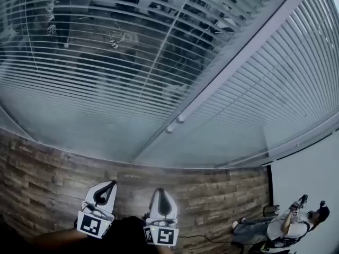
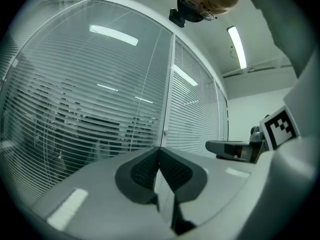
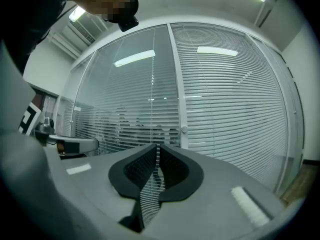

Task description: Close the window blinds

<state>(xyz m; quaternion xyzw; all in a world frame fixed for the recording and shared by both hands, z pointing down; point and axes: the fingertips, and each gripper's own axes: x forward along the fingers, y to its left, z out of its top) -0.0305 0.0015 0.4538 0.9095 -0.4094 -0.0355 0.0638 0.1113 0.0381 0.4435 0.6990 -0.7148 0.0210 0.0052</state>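
Slatted window blinds fill the glass wall ahead. The left blind (image 1: 106, 52) has its slats turned flat, so dark shapes show through it. The right blind (image 1: 275, 89) is shut and reads white. A white frame post (image 1: 238, 57) with a small knob (image 1: 180, 119) divides them. A thin wand (image 3: 152, 99) hangs in front of the left blind. Both grippers are low, away from the glass, and hold nothing. My left gripper (image 1: 108, 184) (image 2: 160, 148) has its tips together. My right gripper (image 1: 162, 190) (image 3: 157, 145) has its tips a sliver apart, empty.
Wood-plank flooring (image 1: 47, 179) runs below the window. A person (image 1: 286, 227) crouches at the lower right by a white wall (image 1: 312, 179), with a black cable (image 1: 201, 237) on the floor nearby. Ceiling strip lights (image 2: 237, 46) are on.
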